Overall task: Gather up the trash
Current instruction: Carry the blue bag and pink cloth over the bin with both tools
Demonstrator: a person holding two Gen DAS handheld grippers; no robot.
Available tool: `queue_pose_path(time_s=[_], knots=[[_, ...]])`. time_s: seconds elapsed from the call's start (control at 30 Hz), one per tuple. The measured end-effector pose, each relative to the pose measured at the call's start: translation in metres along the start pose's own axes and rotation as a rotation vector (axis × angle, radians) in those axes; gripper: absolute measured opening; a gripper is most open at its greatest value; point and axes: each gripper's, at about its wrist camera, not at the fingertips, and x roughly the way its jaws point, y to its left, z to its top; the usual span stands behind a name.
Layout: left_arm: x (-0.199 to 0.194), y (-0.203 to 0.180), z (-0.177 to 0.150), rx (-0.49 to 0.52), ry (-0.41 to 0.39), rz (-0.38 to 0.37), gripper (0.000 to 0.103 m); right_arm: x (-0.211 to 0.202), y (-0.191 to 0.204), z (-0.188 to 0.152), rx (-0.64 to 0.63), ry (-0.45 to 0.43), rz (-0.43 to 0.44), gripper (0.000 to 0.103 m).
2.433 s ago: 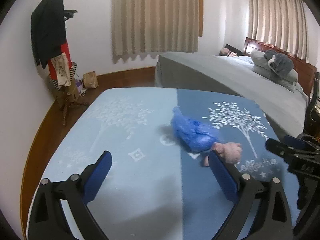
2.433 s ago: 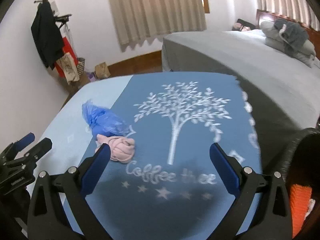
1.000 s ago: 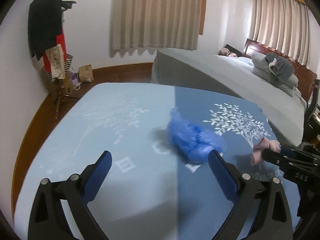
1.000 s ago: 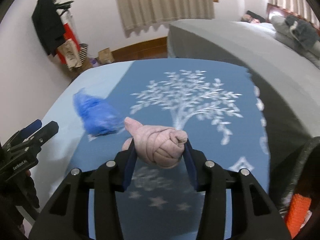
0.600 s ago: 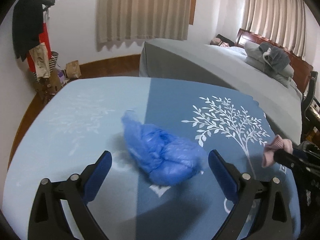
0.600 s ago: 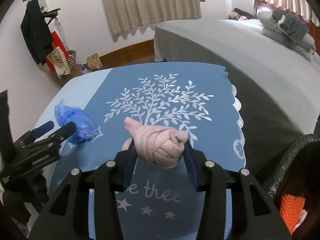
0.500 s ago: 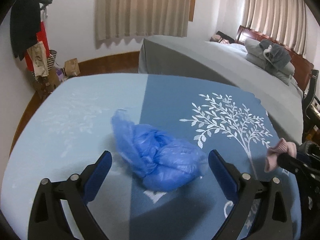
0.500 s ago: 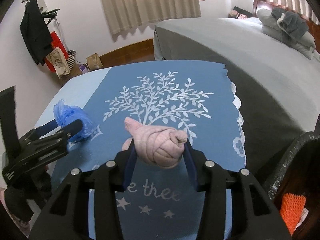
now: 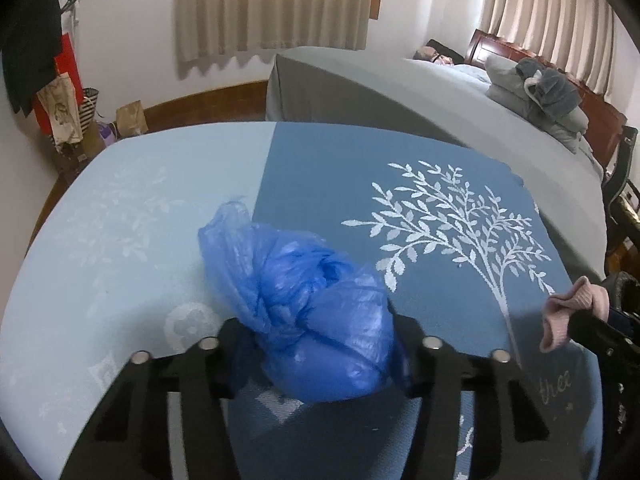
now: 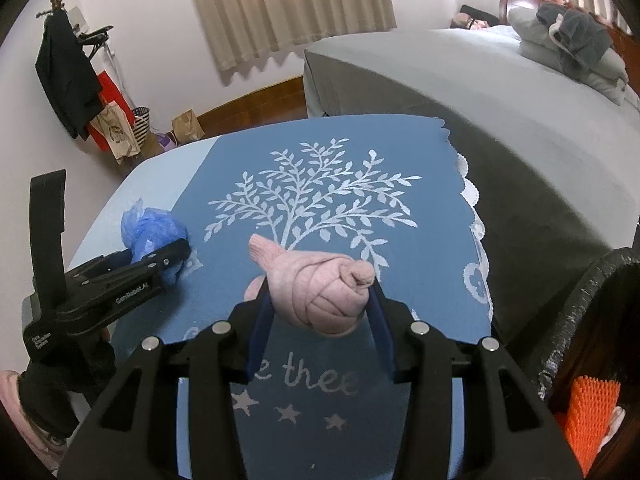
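Two tools in view: each one clamped on an item above the bench.
Left tool (image 9: 320, 344): black frame with blue pads, jaws closed against both sides of a blue plastic bag (image 9: 308, 308); seen from the side in the right wrist view (image 10: 160, 258).
Blue plastic bag: thin, crinkled, translucent film bunched into a lumpy wad with a loose flap sticking up at its far end; whether its underside touches the cloth cannot be told.
Right tool (image 10: 320, 300): same black frame, blue pads pressed on either side of a pink sock (image 10: 320, 288).
Pink sock: soft ribbed knit, rolled and knotted into a rounded ball with one blunt end poking out to the upper left; held clear of the cloth. In the left wrist view it shows at the right edge (image 9: 572, 312).
Bench (image 10: 360, 160): covered by a woven cloth, pale blue on the left, darker blue on the right, with a white leafy tree, stars and lettering, and a scalloped white lace border on the right.
Bed (image 9: 400, 92): beyond the bench, smooth grey cover, folded grey bedding by a wooden headboard.
Curtains (image 10: 288, 8): beige, pleated.
Coat stand (image 10: 68, 76): dark garment and bags hanging, far left.
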Motion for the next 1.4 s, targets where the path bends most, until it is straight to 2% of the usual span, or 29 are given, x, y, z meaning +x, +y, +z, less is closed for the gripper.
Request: queue_pose_path(time_s=[0.13, 0.5, 0.83, 1.4], knots=[[-0.010, -0.004, 0.001, 0.012, -0.036, 0.006, 0.046, -0.008, 0.000, 0.002, 0.001, -0.011, 0.000, 0.044], [-0.064, -0.022, 0.002, 0.014, -0.115, -0.018, 0.046, -0.040, 0.003, 0.004, -0.008, -0.061, 0.002, 0.044], [-0.108, -0.044, -0.007, 0.051, -0.154, -0.019, 0.046, -0.082, 0.005, -0.001, -0.031, -0.101, 0.000, 0.044], [-0.172, -0.086, -0.025, 0.078, -0.203, -0.075, 0.046, -0.163, -0.010, -0.028, -0.022, -0.185, -0.030, 0.044]])
